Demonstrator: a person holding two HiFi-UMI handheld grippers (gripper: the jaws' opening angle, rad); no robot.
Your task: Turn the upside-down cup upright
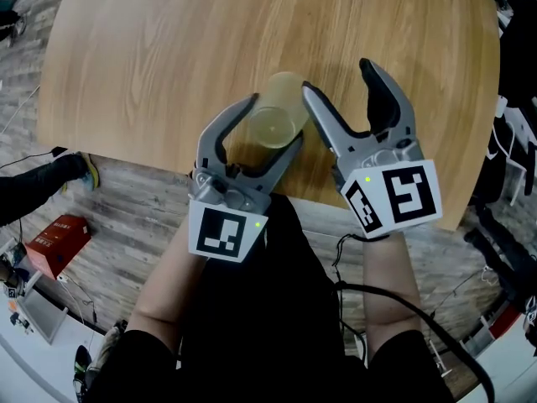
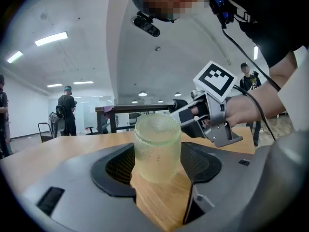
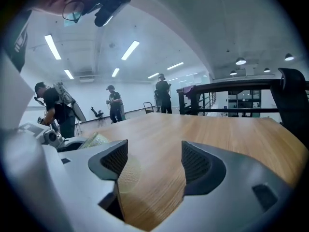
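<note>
A pale green translucent cup (image 1: 281, 107) stands on the wooden table (image 1: 151, 49) near its front edge. In the left gripper view the cup (image 2: 157, 146) shows its closed end up. My left gripper (image 1: 273, 122) is shut on it, one pad against each side. My right gripper (image 1: 340, 78) stands open just to the right of the cup, with only bare table between its jaws. In the right gripper view, the right gripper (image 3: 149, 161) frames empty wood and the cup (image 3: 96, 140) peeks out past its left jaw. The left gripper view shows the right gripper (image 2: 186, 116) close behind the cup.
The table's front edge runs just under both grippers. On the floor at the left lie a red box (image 1: 57, 240) and some gear. A black cable (image 1: 394, 296) trails from the right gripper. Several people (image 3: 114, 105) and a dark table (image 2: 130, 111) stand far behind.
</note>
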